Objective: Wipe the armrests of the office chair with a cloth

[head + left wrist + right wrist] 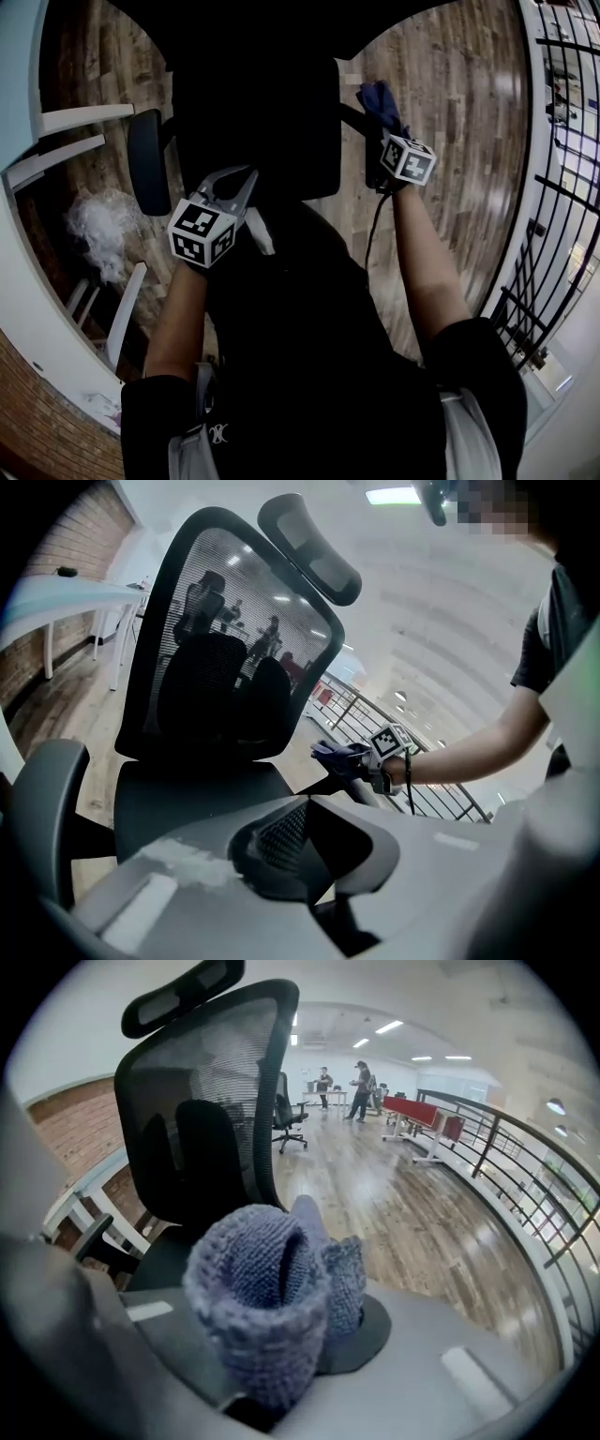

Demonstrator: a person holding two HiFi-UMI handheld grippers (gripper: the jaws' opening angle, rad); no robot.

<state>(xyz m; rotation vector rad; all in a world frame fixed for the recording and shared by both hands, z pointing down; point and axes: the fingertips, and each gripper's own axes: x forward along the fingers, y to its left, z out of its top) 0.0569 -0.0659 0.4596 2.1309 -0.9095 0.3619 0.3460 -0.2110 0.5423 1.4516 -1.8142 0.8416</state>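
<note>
Right gripper (386,131): jaws clenched on a blue knitted cloth (267,1288), which is bunched into a thick roll between them and bulges well past the tips.

Cloth position: held at the right-hand armrest (360,786) of the office chair (225,696). Contact with the pad cannot be confirmed.

Left gripper (309,810): jaws drawn together at the tips, with nothing between them. It is held in front of the seat, apart from the chair.

Office chair: black, with a mesh backrest and a curved headrest (309,546). It is seen from the front, between the two grippers. The left-hand armrest (148,173) is untouched, well clear of both grippers.

Surroundings: a wooden plank floor (450,141) lies under the chair. A crumpled white plastic sheet (98,225) lies on the floor to the left. A pale desk (56,591) stands by a brick wall (47,412). A dark railing (497,1157) runs along the right side. Two persons (361,1077) are seen far off in the room.
</note>
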